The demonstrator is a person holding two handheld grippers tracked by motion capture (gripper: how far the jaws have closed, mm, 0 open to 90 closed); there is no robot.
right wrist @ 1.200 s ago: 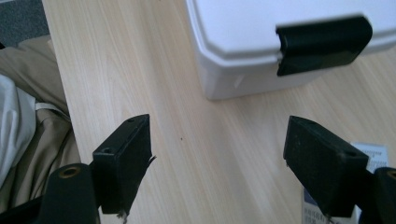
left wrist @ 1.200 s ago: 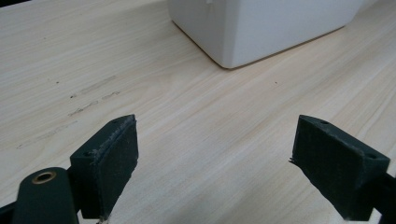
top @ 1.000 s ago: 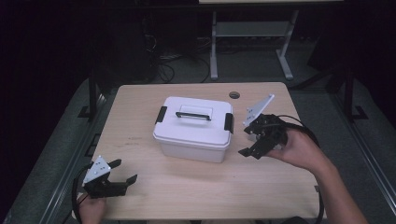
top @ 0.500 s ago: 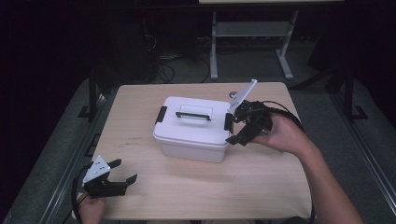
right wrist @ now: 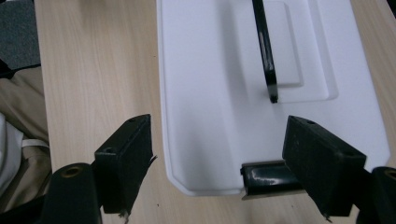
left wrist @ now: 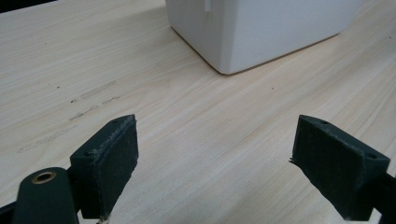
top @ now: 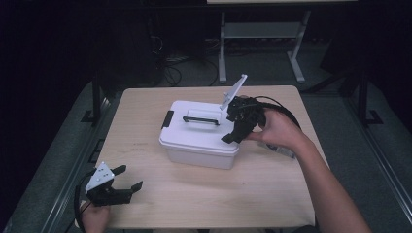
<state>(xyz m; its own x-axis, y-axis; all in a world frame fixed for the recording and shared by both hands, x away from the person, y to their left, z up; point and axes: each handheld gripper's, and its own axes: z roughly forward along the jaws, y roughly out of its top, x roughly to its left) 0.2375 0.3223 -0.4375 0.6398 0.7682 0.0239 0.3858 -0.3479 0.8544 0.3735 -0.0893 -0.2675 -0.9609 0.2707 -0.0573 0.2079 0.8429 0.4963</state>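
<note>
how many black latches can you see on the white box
2. One latch is on the box's left end in the high view. The other latch is on the right end, just under the right gripper. None shows on the long sides, though the far one is hidden.

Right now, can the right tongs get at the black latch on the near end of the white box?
Probably yes: the right tongs hang open right above the black latch at the white box lid's edge, with nothing between them.
</note>
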